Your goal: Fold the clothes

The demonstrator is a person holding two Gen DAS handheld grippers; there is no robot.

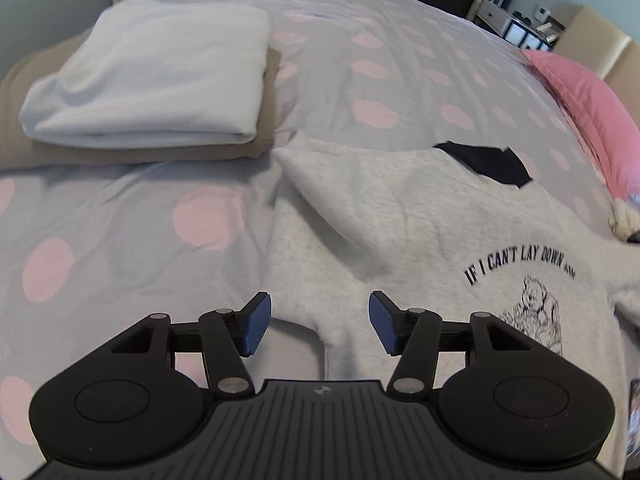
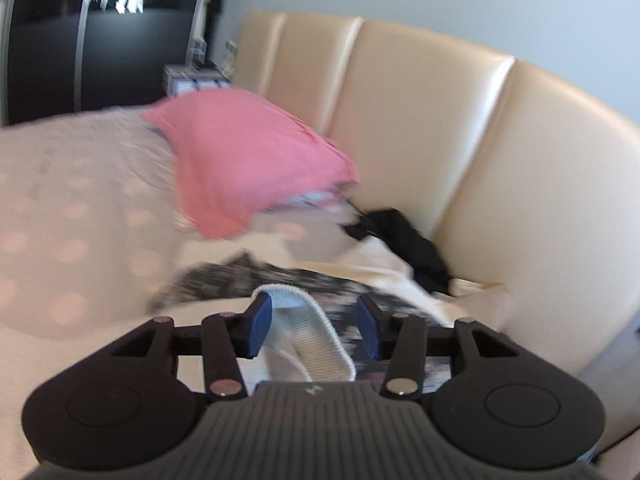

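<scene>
Sweatshirt [image 1: 400,232] in heathered grey, printed "IF I CAN'T LAY DOWN" over an animal drawing, lies spread and rumpled on the polka-dot bedspread [image 1: 352,72], its ribbed cuff [image 2: 308,332] looping up between the right tongs' blue pads. Folded white [image 1: 160,76] and tan [image 1: 264,136] garments are stacked beyond it to the left, a pink pillow [image 2: 248,160] and a black garment [image 2: 404,236] lie toward the cream headboard [image 2: 500,140]. Left tongs [image 1: 320,322] hang wide and empty over the sweatshirt's edge, tilted steeply down; right tongs [image 2: 312,328] stand parted, only the left pad beside the cuff, the blurred view leaving contact uncertain.
</scene>
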